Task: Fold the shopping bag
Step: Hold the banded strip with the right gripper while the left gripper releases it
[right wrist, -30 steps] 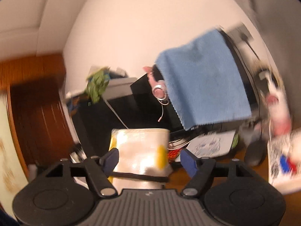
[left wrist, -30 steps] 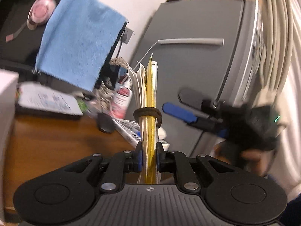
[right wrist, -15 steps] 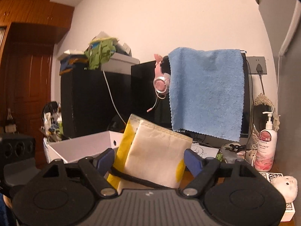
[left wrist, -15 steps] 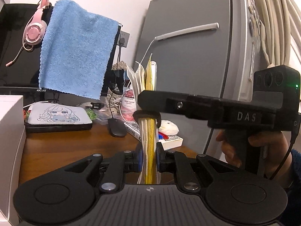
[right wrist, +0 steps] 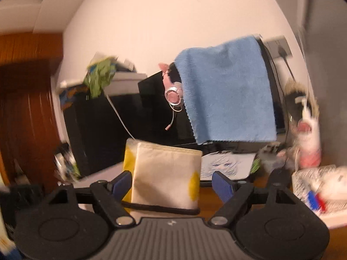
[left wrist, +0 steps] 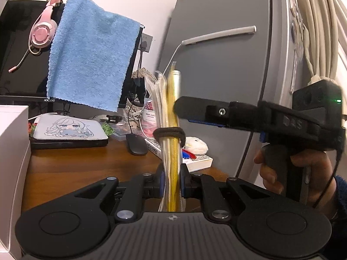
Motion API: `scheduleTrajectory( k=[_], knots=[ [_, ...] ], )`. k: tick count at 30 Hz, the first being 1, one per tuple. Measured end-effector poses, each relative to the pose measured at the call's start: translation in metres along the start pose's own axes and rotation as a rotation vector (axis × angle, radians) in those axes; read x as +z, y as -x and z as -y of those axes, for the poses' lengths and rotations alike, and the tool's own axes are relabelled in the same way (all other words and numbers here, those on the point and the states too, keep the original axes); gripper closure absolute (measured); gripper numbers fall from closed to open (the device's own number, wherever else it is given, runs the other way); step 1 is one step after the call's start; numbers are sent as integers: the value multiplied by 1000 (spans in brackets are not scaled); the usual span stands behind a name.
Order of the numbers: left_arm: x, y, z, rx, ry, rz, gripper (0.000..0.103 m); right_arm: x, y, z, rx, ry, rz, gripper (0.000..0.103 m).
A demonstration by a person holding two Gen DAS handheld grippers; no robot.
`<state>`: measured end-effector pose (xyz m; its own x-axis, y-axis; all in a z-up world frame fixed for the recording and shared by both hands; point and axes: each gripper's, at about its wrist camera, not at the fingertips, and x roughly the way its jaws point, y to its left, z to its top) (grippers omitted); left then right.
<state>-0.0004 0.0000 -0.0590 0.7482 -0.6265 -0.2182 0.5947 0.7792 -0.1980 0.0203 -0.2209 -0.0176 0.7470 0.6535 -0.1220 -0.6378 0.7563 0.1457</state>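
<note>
A: What is holding the bag, and where does it sit?

B: The folded shopping bag (left wrist: 172, 143) stands upright on edge, pinched at its lower part between the blue pads of the left gripper (left wrist: 172, 183), above the wooden desk (left wrist: 82, 164). It is a flat bundle of cream and yellow layers, with a black elastic band (left wrist: 169, 132) looped round its middle.

A: And the other gripper?

B: The right gripper (right wrist: 171, 183) has its jaws spread wide, one finger to either side of the bag, neither pad touching it. In the left view its black finger reaches in from the right, level with the bag's upper part, and a hand (left wrist: 282, 169) grips its handle.

A: Any containers nearby?

B: A white box (left wrist: 12, 151) at the left edge; its inside is hidden. A pump bottle (right wrist: 309, 143) stands on the desk, blurred.

A: What else is around?

B: A fluffy blue towel (left wrist: 91, 62) hangs over a black monitor (left wrist: 19, 60), with pink headphones (left wrist: 43, 32) on its corner. On the desk lie a cartoon-printed pouch (left wrist: 69, 127), a black mouse (left wrist: 136, 144) and a white plush toy (left wrist: 196, 145) on a book (left wrist: 199, 161). A smooth grey fridge (left wrist: 227, 69) rises behind the bag.
</note>
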Motion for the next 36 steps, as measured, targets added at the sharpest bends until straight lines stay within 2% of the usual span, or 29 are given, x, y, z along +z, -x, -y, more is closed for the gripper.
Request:
scheduleTrajectory(
  k=[2,5,11,16,19,36],
  knots=[
    [0,0,2,3,-15,3,90,-1,-2,-10,20,51,-10,23],
    [0,0,3,9,-20,0,90,-2,-8,-17,-25,85,-26,23],
    [0,0,-2,1,3,-2,90,-7,-11,-16,-7,79,-50,23],
    [1,3,-7,-31,43,4,90,-5,-7,2,40,-55,-34,23],
    [1,3,-6,-23,34,3,90,-4,-5,13,68,-137,-23,23],
    [0,1,-8,-8,38,5,90,-16,-10,43,150,-371,-86,19]
  ],
)
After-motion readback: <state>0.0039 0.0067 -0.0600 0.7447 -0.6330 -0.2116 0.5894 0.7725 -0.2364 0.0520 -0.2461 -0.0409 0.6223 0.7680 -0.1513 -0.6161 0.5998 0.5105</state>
